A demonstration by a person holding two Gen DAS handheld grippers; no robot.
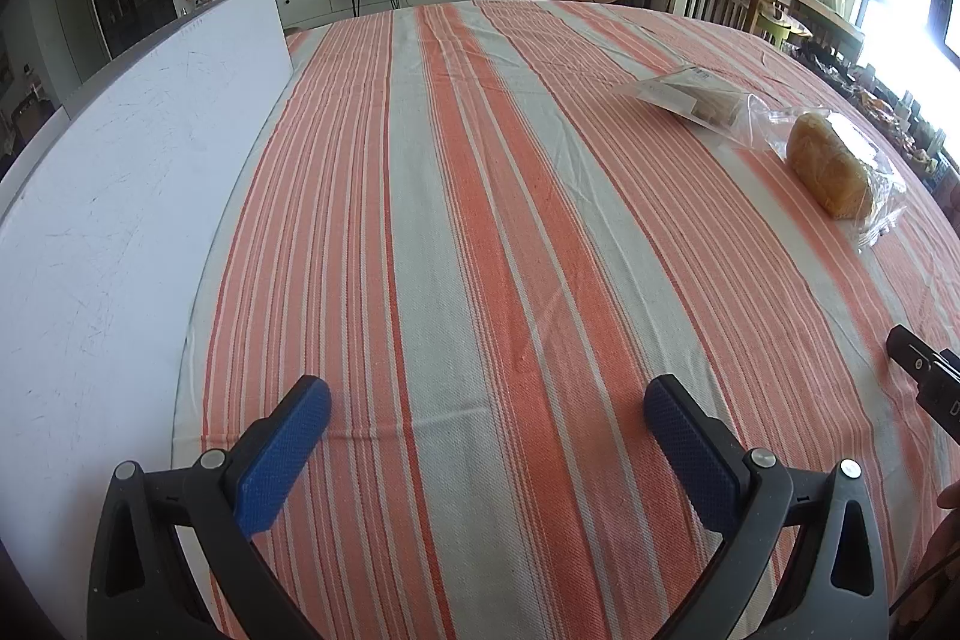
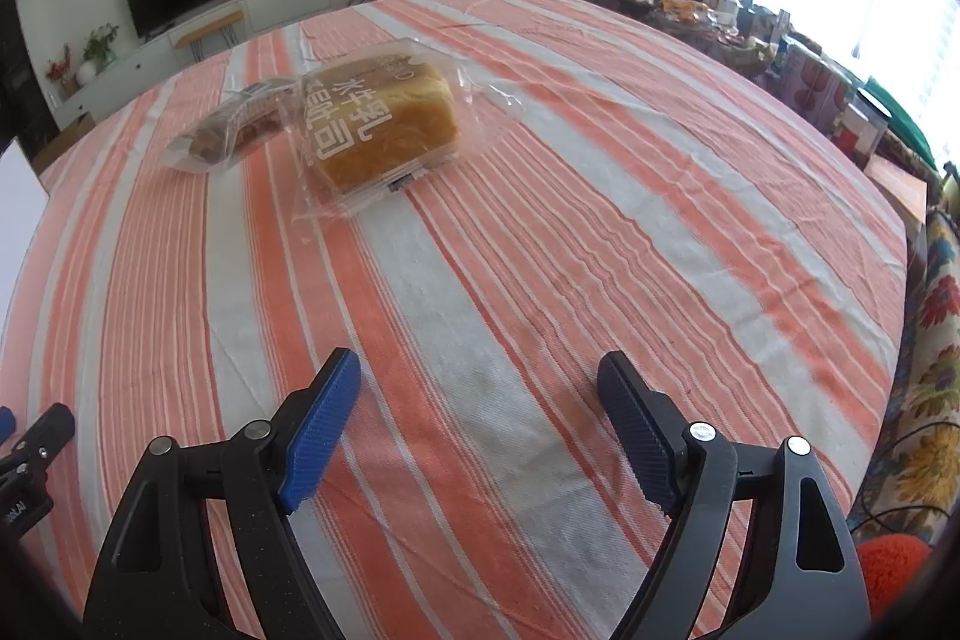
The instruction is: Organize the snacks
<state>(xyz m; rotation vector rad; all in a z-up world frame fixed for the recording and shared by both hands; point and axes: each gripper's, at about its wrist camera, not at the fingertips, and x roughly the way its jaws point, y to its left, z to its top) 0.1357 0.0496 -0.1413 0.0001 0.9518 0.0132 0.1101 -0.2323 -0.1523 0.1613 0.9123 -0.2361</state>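
Bread: golden loaf of sliced bread in a clear plastic wrapper printed with white characters (image 2: 378, 124) is seen lying on the orange-and-white striped tablecloth (image 2: 540, 250), its long axis slanted from near left to far right in the right wrist view.
Second snack: smaller clear packet of brown baked pieces (image 2: 231, 133) is shown just beside the loaf, on its left, the two wrappers appearing to touch or overlap at the edge.
Right gripper: black two-finger right gripper with blue pads (image 2: 480, 418) is held above bare cloth, jaws spread wide, nothing between them.
Bearing: loaf is placed ahead of this tool and a little left of its line, well apart from the fingertips.
Left gripper: black left gripper with blue pads (image 1: 486, 430) is likewise held wide apart and empty; from it both packets are seen far off to the right.
Nearer hand: right hand is judged the better placed for a first pick.
Surroundings: white scratched board (image 1: 120, 172) is laid along the table's left edge, clear of both snacks.
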